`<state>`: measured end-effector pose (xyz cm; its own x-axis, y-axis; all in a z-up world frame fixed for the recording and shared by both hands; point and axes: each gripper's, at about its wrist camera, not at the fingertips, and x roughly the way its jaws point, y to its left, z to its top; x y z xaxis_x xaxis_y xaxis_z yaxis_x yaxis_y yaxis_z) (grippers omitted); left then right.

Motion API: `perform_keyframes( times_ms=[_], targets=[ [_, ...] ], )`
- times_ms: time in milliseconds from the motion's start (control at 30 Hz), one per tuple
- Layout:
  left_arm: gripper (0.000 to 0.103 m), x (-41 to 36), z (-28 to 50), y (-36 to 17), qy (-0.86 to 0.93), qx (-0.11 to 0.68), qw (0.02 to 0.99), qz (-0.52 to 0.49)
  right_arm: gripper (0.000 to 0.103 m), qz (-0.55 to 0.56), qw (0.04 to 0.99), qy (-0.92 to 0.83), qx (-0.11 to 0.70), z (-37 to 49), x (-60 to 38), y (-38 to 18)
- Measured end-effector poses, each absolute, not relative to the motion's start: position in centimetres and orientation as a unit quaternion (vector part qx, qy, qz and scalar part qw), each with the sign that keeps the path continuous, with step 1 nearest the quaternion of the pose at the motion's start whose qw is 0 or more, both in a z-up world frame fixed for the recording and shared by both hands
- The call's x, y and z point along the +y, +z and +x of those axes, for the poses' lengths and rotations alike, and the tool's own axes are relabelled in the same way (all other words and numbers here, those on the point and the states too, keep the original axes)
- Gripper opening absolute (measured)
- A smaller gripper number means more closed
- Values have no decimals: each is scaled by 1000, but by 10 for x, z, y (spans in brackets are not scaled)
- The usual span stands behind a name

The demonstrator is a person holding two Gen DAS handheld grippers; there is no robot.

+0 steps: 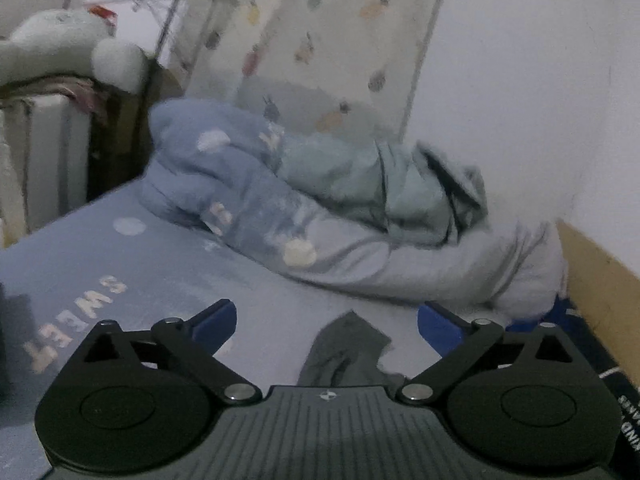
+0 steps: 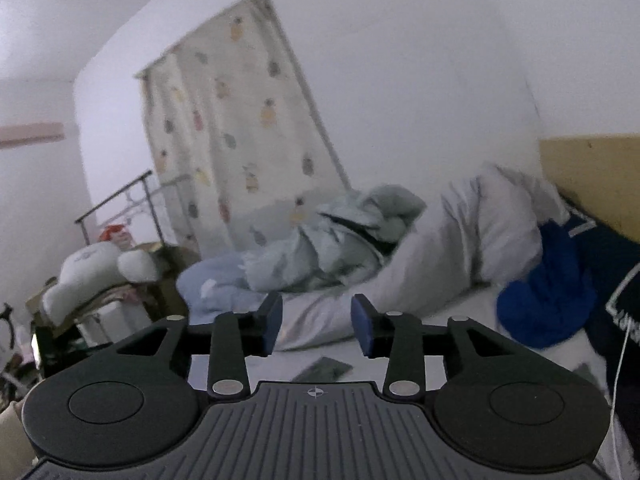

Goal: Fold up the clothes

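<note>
So the left gripper is spread wide above a grey garment on the bed; the right gripper is narrower, holding nothing.

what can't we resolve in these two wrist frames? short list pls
- Dark grey garment, left wrist view: lower part hidden behind the left gripper body; type unclear.
- Same garment, right wrist view: only a sliver shows past the right gripper.
- Dark printed fabric: cut by the frame edge, lettering unreadable.
- Bedding pile: motion-blurred, items indistinct.
</note>
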<state>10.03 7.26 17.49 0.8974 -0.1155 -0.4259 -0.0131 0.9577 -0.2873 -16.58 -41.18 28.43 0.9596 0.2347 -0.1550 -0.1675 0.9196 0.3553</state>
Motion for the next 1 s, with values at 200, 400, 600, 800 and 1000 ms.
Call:
perform_keyframes(
  times_ms=[200,400,600,800,1000],
  targets=[
    [103,59,199,95,-18,297,942,-158,43,212,957,105,171,-94,-415,198],
    [100,52,307,8,-33,363,921,-139,43,240,935,103,238,-50,-403,123],
    [98,25,372,-35,-72,392,911,-107,45,249,924,99,275,-37,-394,91],
    [60,10,391,-45,-90,389,911,-107,45,256,913,89,304,-22,-388,62],
    [9,-5,411,-56,-109,385,910,-107,45,261,906,84,323,-14,-383,40]
  ],
)
